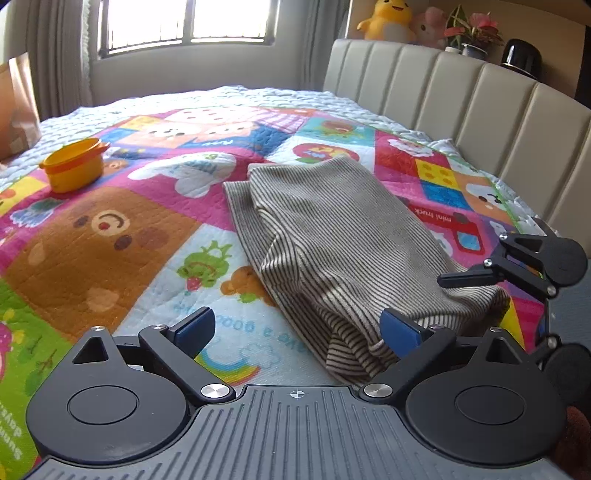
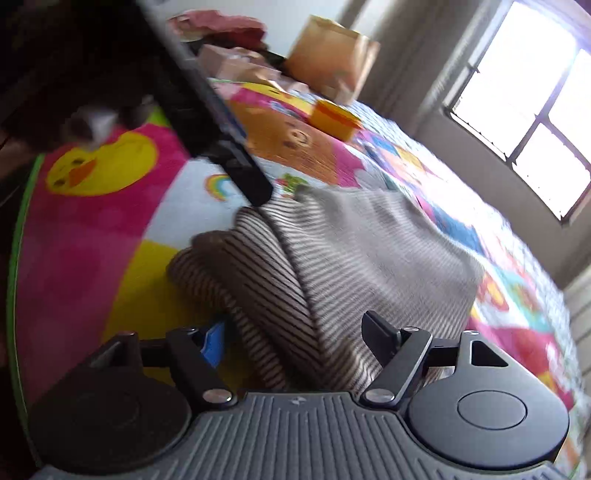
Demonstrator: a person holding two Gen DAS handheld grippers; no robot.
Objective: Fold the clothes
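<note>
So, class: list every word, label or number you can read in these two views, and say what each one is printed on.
"mini truck": printed on the colourful quilted cartoon bedspread, beside a red truck picture, reading upside down in the left wrist view.
Blue lettering near the rainbow: upside down, too unclear to read.
White lettering on the green patch: cut off, unreadable.
Right wrist view: too blurred, nothing readable.

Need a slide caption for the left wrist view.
Left claw open over the folded striped garment on a cartoon quilt, orange toy pot behind.

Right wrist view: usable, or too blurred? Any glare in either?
Right wrist view: motion-smeared, striped garment soft, window blown out, frame tilted. Left wrist view: sharp, stripes crisp on the garment; window overexposed, fisheye bending the headboard.
</note>
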